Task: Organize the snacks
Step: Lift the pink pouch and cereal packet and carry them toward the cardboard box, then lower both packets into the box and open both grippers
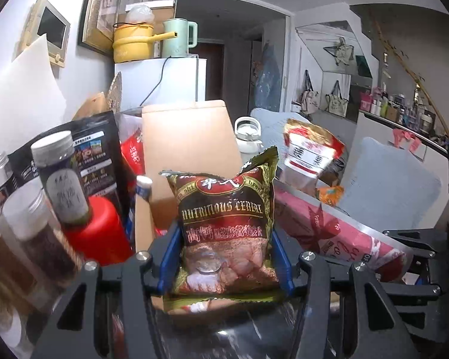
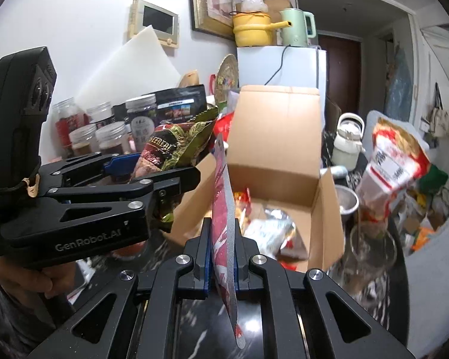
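Brown-green foil cereal bag point(image 1: 224, 227) is pinched upright between the left gripper point(image 1: 224, 257) pads, just before the open cardboard box point(image 2: 284, 155). Lower it inside gently, I think. Right gripper point(image 2: 223, 257) squeezes a flat pink snack packet point(image 2: 224, 209) edge-on above the box.

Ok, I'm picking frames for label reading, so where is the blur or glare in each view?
Left wrist view: the cereal bag print is sharp, while the red-and-white bag behind is smeared; edges bend with fisheye. Right wrist view: that red-and-white bag is blurred too, the pink packet shows edge-on, and foil in the cardboard box glares.
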Available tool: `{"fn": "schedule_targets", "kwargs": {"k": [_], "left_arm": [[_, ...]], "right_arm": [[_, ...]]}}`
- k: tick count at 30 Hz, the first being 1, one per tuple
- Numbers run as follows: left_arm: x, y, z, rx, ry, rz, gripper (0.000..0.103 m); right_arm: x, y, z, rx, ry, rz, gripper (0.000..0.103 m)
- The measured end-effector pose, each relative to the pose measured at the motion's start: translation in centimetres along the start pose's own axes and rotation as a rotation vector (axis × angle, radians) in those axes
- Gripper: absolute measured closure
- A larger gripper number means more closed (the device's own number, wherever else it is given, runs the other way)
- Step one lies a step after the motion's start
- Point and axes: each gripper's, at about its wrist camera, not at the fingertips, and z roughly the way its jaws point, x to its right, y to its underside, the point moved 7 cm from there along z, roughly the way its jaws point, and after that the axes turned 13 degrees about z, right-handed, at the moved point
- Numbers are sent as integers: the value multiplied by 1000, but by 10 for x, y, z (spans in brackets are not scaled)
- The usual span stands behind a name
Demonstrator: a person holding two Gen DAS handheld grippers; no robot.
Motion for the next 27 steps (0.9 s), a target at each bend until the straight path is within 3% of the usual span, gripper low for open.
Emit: {"fn": "schedule_targets", "kwargs": {"k": [16,27], "left_arm": [[-40,-28,89,-19,-65,-44,49],[-56,-13,150,-156,-81,-56,49]], "right_arm": [[38,-59,74,15,30,-3,93],[73,-59,135,-95,53,65,93]]}}
